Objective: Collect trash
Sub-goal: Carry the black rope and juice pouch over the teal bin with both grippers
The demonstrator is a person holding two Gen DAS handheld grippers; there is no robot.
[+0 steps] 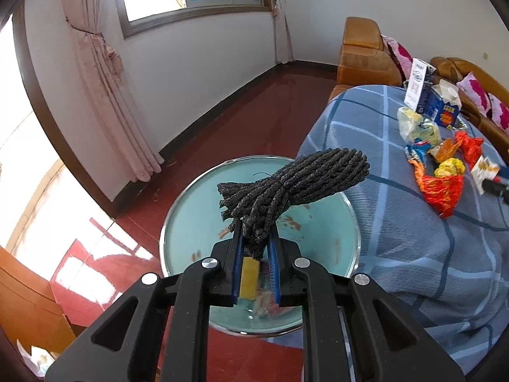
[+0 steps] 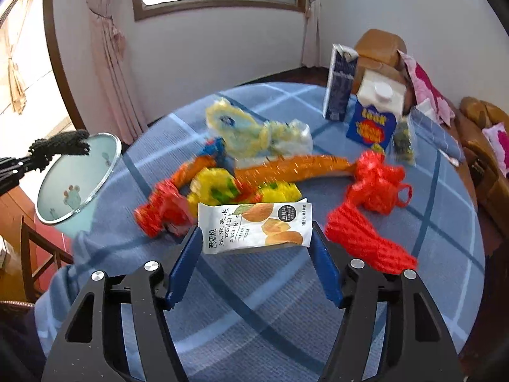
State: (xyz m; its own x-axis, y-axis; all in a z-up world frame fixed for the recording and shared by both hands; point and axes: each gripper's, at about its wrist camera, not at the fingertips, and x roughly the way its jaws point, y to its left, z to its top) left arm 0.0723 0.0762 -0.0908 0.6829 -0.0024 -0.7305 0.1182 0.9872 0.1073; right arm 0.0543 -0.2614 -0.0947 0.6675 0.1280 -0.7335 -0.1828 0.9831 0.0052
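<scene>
White snack wrapper (image 2: 254,227) between my right tongs (image 2: 256,265): "LYFEN" with Chinese characters beside it, date print partly legible, "2025". Lettering on blue carton (image 2: 370,127) at counter's far edge too blurred to read.

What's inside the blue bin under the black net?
Inside the bin: a yellow wrapper and colourful crumpled wrappers. The black net and left gripper hide the rest.
</scene>
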